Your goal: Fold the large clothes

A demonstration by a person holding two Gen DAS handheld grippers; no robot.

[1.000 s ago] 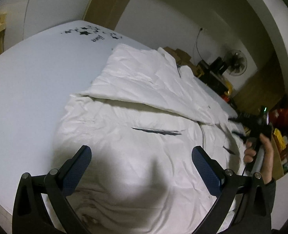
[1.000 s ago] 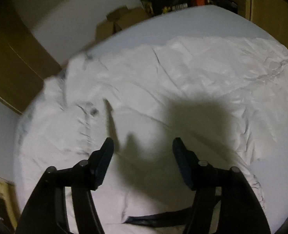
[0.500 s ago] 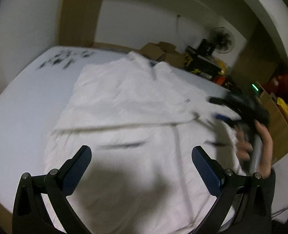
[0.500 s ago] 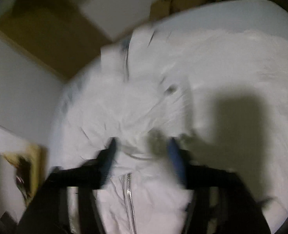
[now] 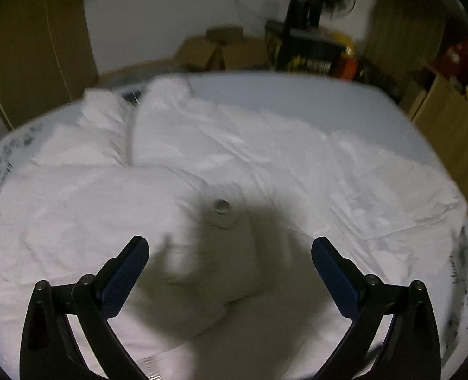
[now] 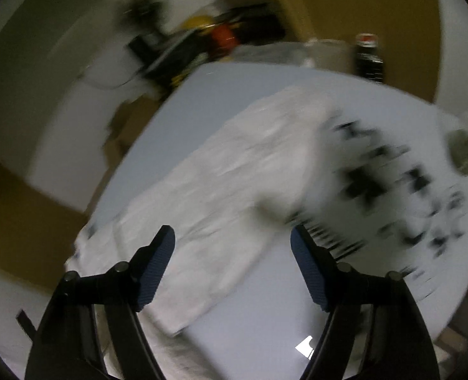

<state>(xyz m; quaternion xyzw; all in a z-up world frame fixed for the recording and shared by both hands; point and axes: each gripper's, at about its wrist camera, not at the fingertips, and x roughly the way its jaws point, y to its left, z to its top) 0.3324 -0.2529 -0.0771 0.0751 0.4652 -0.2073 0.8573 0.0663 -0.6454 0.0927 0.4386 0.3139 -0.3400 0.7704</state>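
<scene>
Both my claws have swung round since a second ago; left claw (image 5: 229, 264) and right claw (image 6: 232, 261) gape wide, empty. The jacket (image 5: 234, 164) sprawls ahead on the table (image 5: 297, 95): puffy, soft, probably slippery, so I'd pinch the sleeve (image 6: 234, 177) cuff.

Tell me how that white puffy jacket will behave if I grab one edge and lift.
The white jacket will probably sag and drape rather than hold shape: it lies in soft wrinkles and folds. It looks padded, so likely light for its bulk. Its smooth shell may slip between the open left gripper pads; grip deep.
</scene>
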